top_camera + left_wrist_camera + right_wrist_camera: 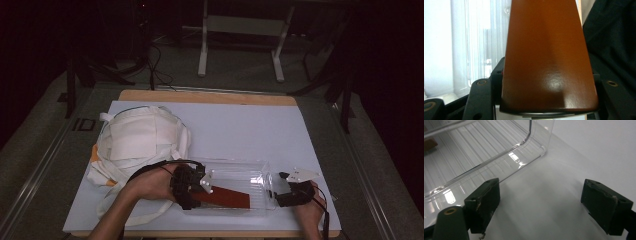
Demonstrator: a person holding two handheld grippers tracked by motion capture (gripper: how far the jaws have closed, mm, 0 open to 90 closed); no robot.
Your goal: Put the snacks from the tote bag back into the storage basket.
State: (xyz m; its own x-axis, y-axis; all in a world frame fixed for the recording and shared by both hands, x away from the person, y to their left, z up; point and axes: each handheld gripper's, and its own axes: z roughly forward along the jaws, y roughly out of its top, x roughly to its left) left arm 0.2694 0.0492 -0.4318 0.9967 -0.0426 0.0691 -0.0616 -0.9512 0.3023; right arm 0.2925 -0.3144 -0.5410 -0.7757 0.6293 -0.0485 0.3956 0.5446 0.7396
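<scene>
While left tool [192, 192] grips brown board [227, 198], right tool [541, 202] gapes.

Bag [142, 140] left-behind bin [250, 177]; board [227, 197] in bin.

Between the black left gripper [192, 192] and black right gripper [280, 192] lie a glossy reddish-brown flat piece [226, 197] and a clear ribbed plastic bin [250, 177], beside a cream cloth bag [137, 140] on white sheet [250, 130].

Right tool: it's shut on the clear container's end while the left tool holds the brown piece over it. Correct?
Not quite. The right tool is open, jaws apart beside the clear container, as the right gripper view shows. The left tool does hold the brown piece.
</scene>
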